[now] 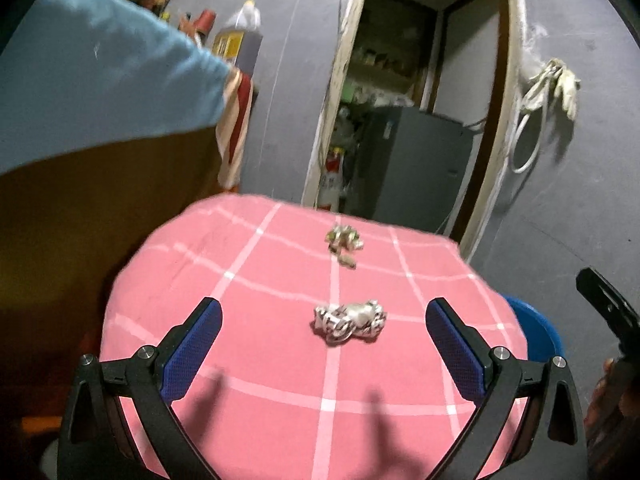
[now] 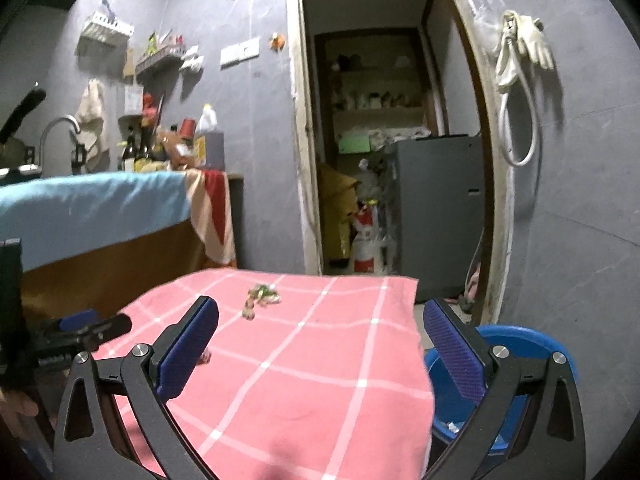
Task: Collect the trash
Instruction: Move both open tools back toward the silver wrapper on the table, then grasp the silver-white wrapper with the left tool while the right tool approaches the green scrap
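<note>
Your left gripper (image 1: pixel 323 312) has its jaws spread wide, nothing between the blue textured pads (image 1: pixel 192 352). It hangs above the pink cloth w/ white grid lines (image 1: pixel 272 360) that covers the table. The crumpled silver-white wrapper ball (image 1: pixel 349 321) lies on that cloth, between the two fingertips in the left wrist view but a bit ahead of them; can't tell if it's within reach of the pads. No contact w/ either finger.

Farther back on the cloth, near the far edge, sits a small loose pile of greenish-tan scraps (image 1: pixel 344 245), well apart from the wrapper ball. Same pile shows in the right wrist view (image 2: pixel 260 298), left of centre.

Your right gripper (image 2: pixel 321 322) is also released, jaws wide, empty. It sits over the right side of the table; its left finger is over the cloth, its right finger over the round blue plastic bin (image 2: pixel 532 344) that stands just beside the table's right edge, lower than the tabletop. A few pale bits show inside the bin, too small to identify. In the left wrist view only a sliver of the bin's rim (image 1: pixel 536 328) shows past the cloth.

Frames are a bit blurred.
</note>
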`<state>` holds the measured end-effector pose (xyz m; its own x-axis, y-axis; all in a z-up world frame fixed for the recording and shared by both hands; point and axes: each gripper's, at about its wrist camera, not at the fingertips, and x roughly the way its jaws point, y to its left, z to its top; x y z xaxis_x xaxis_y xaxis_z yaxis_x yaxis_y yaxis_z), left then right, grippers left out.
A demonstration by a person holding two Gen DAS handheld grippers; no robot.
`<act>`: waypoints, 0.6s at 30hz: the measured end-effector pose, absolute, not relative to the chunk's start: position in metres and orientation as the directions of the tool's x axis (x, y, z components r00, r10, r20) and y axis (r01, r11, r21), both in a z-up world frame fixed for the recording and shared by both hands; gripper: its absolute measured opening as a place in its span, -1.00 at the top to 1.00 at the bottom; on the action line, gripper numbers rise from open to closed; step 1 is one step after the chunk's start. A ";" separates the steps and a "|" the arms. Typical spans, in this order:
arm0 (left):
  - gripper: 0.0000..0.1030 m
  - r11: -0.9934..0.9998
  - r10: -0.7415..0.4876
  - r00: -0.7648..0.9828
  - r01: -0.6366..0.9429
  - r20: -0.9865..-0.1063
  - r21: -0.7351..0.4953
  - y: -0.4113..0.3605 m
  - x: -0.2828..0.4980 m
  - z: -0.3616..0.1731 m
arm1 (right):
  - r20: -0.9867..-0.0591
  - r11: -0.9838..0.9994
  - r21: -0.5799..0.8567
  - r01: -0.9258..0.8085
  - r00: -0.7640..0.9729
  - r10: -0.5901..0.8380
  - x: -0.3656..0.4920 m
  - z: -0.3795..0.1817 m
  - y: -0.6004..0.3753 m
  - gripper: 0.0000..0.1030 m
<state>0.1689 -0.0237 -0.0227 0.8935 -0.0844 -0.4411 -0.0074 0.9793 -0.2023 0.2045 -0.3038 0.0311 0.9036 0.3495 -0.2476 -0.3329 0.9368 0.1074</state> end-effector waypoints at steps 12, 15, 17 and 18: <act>-0.94 0.980 -0.126 0.730 -0.015 -0.672 -0.200 -0.030 0.221 -0.048 | -0.371 0.947 0.112 -0.300 0.872 0.320 0.227 0.005 -0.303 -1.00; -0.92 0.982 -0.127 0.706 -0.012 -0.697 -0.191 -0.032 0.231 -0.049 | -0.403 0.949 0.128 -0.288 0.859 0.315 0.235 -0.001 -0.305 -1.00; -0.92 0.982 -0.133 0.699 -0.002 -0.703 -0.188 -0.035 0.237 -0.050 | -0.432 0.951 0.131 -0.281 0.847 0.310 0.241 -0.005 -0.306 -1.00; -0.91 0.982 -0.138 0.698 0.005 -0.703 -0.188 -0.036 0.239 -0.050 | -0.442 0.951 0.133 -0.281 0.842 0.310 0.244 -0.006 -0.305 -1.00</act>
<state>0.2389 -0.0364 -0.0496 0.6975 -0.1384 -0.7031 0.0055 0.9822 -0.1879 0.2442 -0.3054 -0.0064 0.8418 0.3104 -0.4417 -0.2806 0.9505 0.1332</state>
